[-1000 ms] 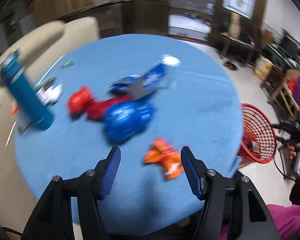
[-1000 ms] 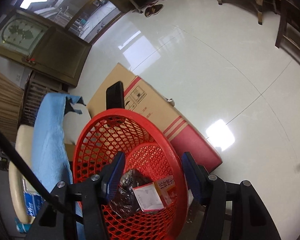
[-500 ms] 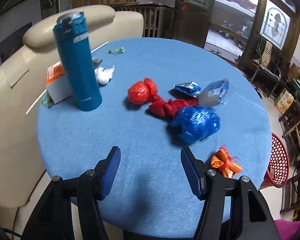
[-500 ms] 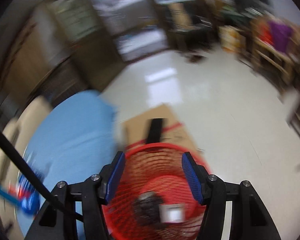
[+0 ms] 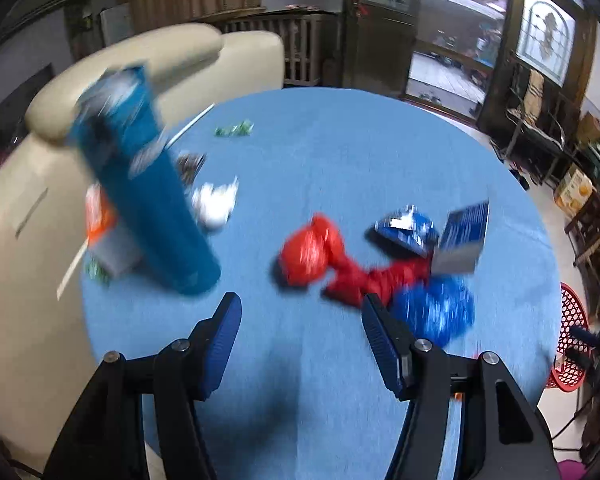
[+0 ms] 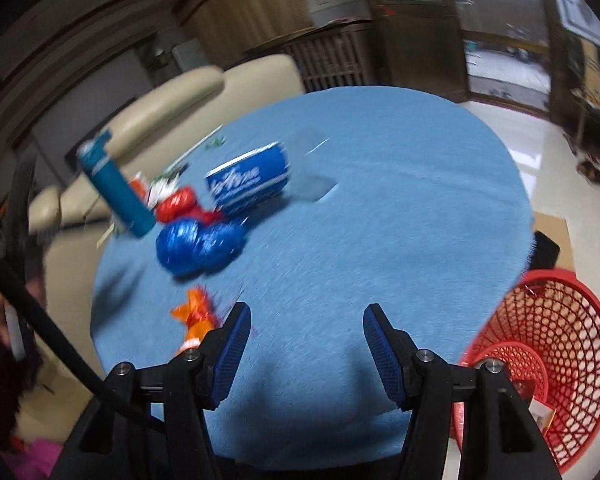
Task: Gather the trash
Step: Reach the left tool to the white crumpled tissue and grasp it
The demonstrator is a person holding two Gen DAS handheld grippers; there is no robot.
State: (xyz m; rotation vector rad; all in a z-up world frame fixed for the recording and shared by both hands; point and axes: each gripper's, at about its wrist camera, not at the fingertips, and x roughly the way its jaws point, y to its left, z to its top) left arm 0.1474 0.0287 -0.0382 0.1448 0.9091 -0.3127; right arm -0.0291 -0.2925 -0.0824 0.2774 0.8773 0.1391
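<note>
Trash lies on a round blue table (image 5: 340, 152): a red crumpled bag (image 5: 306, 250), a blue crumpled bag (image 5: 434, 312), a blue packet (image 5: 408, 230) and white tissue (image 5: 216, 202). My left gripper (image 5: 300, 336) is open and empty above the table's near part, short of the red bag. My right gripper (image 6: 306, 344) is open and empty over the table's near edge. An orange wrapper (image 6: 196, 314) lies just left of its left finger. The blue bag (image 6: 198, 240) and a blue box (image 6: 248, 180) lie farther off. The red mesh basket (image 6: 548, 360) stands on the floor at right.
A tall teal bottle (image 5: 148, 208) stands at the table's left, also seen in the right wrist view (image 6: 116, 188). A small box (image 5: 108, 236) sits behind it. A cream sofa (image 5: 60, 128) borders the left. Cardboard (image 6: 556, 236) lies beyond the basket.
My right gripper has swung from over the basket to face the table. My left gripper has moved forward and turned a little toward the red bag. Both stay open.
</note>
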